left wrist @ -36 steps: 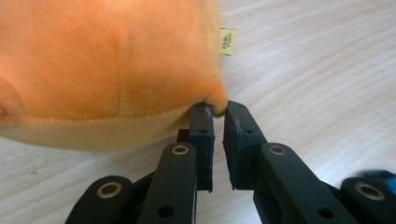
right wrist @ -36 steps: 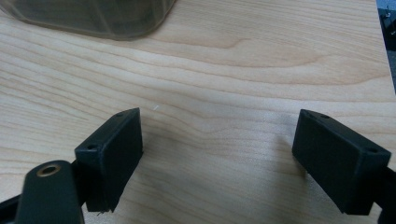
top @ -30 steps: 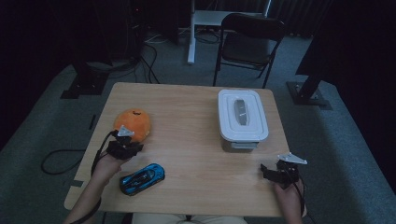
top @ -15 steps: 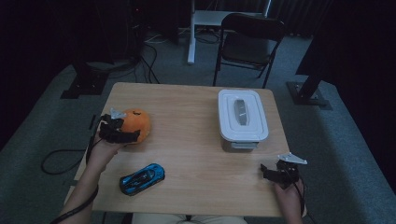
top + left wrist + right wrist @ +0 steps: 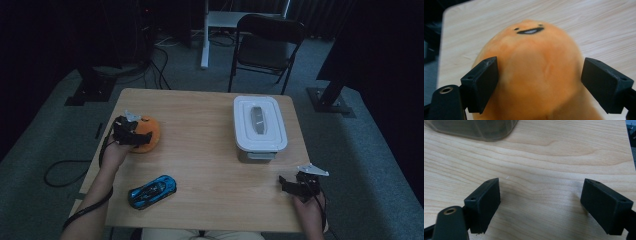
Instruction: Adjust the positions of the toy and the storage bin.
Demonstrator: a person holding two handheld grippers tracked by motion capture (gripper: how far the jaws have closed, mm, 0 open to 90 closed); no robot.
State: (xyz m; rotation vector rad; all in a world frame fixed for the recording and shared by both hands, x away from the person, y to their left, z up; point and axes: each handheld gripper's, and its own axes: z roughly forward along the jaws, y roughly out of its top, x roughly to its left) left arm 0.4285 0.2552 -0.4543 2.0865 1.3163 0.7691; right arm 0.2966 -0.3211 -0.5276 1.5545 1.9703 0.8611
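Orange plush toy (image 5: 534, 75): on the table (image 5: 200, 115), well left of the lidded white box (image 5: 260, 129). Left gripper (image 5: 131, 134) straddles it, jaws just opened wide, left pad touching, right apart, evidently lining up a grasp. Right gripper (image 5: 292, 186) idles near the box, jaws spread, empty.

Wood counter (image 5: 200, 125) w/ orange plush (image 5: 148, 133) btwn left hand-held gripper (image 5: 131, 134) jaws, blue toy car (image 5: 151, 191) near it, lidded white box (image 5: 259, 128) past right hand-held gripper (image 5: 296, 186).
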